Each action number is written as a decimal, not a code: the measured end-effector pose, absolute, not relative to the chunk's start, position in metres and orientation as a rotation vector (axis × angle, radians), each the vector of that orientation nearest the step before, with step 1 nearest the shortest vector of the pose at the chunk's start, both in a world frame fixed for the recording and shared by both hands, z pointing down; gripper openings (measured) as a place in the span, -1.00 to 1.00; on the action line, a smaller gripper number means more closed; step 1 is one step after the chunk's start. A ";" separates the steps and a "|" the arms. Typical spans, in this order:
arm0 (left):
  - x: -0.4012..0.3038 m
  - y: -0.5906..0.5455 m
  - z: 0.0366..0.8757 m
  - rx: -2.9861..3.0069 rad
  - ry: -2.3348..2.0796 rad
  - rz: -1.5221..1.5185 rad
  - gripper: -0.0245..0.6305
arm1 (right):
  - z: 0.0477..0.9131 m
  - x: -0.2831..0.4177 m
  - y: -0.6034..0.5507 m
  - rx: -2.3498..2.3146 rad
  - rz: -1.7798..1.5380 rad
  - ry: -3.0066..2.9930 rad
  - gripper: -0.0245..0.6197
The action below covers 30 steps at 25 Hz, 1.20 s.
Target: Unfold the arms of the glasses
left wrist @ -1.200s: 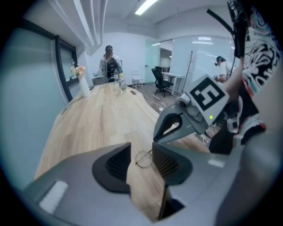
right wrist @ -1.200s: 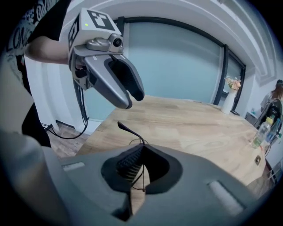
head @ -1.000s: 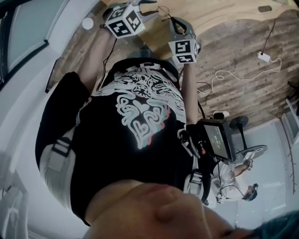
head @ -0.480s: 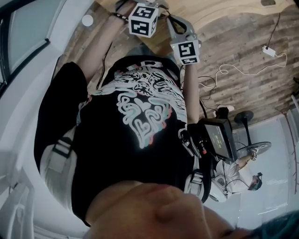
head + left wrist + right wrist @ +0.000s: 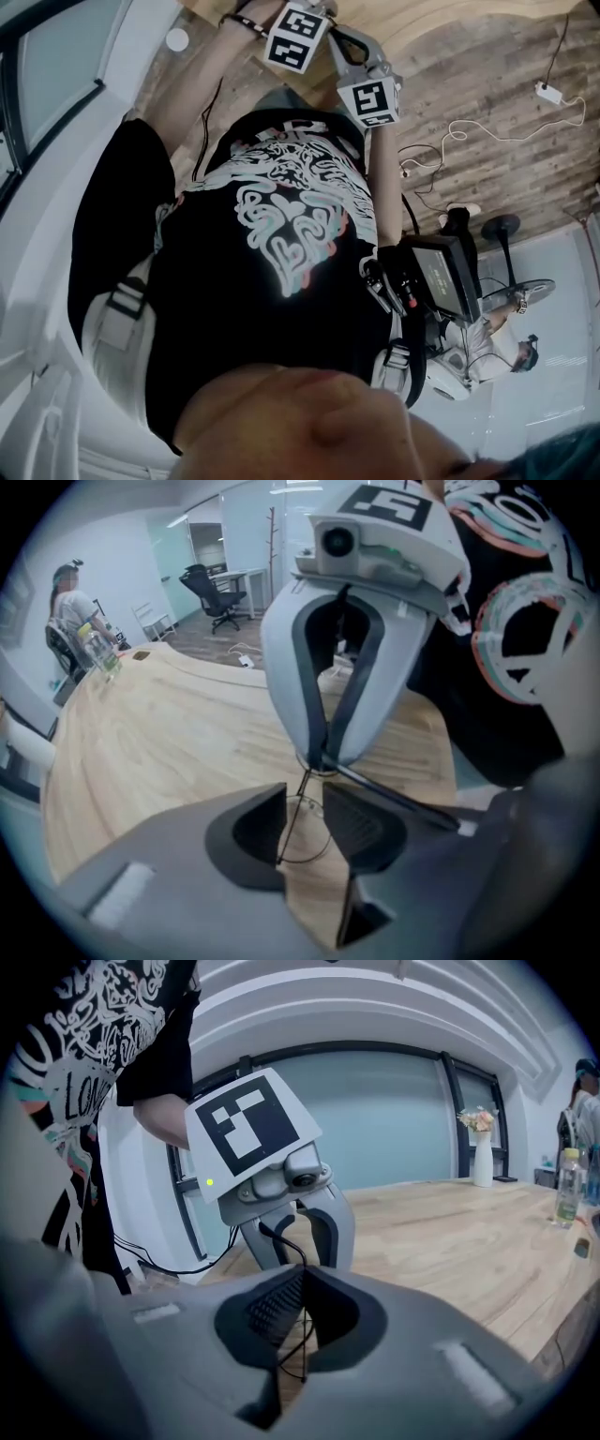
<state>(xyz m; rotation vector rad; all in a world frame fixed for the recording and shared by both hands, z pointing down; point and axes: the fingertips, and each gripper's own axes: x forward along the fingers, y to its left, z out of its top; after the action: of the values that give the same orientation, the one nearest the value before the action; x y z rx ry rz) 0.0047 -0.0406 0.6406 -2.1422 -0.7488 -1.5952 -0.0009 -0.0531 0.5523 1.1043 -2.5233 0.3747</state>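
**Wire-rimmed glasses** [image 5: 302, 841], held between 2 claws over the pale wooden bench [image 5: 159, 733]. The left claw [image 5: 305, 829] pinches a round lens rim. The right claw [image 5: 323, 757] is pressed together on the frame, with 1 dark arm [image 5: 394, 797] angling out sideways. The head view shows the left marker cube [image 5: 298, 37] and the right marker cube [image 5: 368, 101], but the glasses cannot be made out there. Smooth wood grain runs wide to the bench's curved edge.
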 end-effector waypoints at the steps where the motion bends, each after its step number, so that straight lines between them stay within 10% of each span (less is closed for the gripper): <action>1: 0.004 -0.039 0.642 -2.136 -0.753 -1.595 -0.58 | 0.552 -0.002 -0.052 1.102 0.365 -2.523 -0.93; 30: 0.007 -0.024 0.639 -1.978 -0.740 -1.536 -0.77 | 0.538 0.006 -0.029 1.137 0.193 -2.441 -0.93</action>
<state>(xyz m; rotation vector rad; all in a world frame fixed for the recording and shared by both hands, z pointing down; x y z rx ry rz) 0.0073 -0.0244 0.6395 -1.9777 -0.7400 -1.5363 0.0063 -0.0289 0.5378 1.1373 -2.4413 0.1928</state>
